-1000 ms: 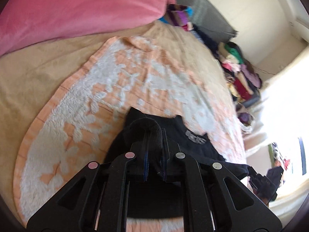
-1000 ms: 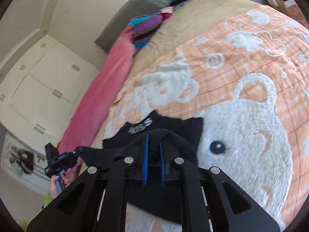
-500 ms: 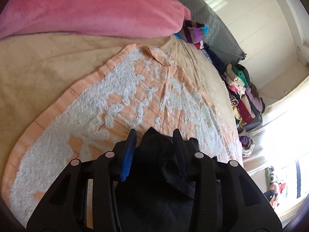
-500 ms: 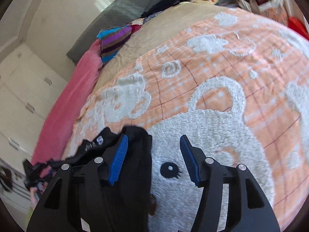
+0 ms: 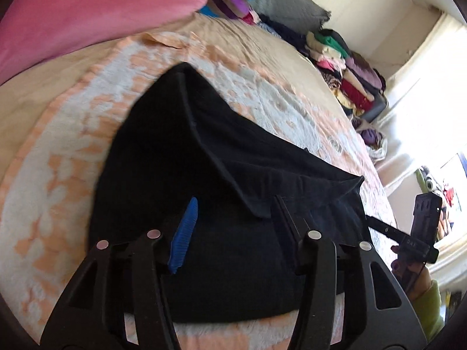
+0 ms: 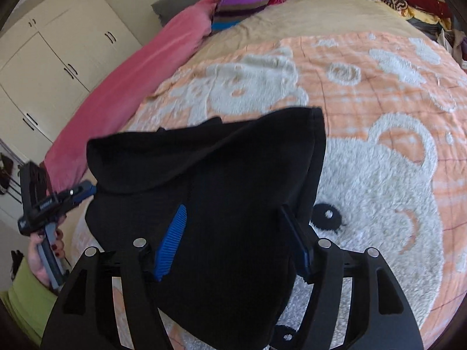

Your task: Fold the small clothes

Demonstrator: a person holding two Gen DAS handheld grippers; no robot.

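Observation:
A small black garment (image 5: 204,175) lies folded over on the orange and white bear blanket (image 5: 58,151); it also shows in the right wrist view (image 6: 233,192). My left gripper (image 5: 233,221) is open just above its near part, jaws wide apart and holding nothing. My right gripper (image 6: 236,233) is open too, hovering over the garment's near right side. The right gripper shows at the far right of the left wrist view (image 5: 420,233), and the left gripper at the far left of the right wrist view (image 6: 43,201).
A pink blanket (image 5: 87,14) lies along the far side of the bed. A striped cloth (image 6: 242,3) and a grey pillow (image 5: 286,8) sit at the head. A pile of clothes (image 5: 350,70) lines the bed's right edge. White wardrobe doors (image 6: 58,58) stand beyond.
Both grippers were shut on the black garment a second ago. They have opened and let go, and the garment now lies folded on the blanket with both grippers drawn back over it.

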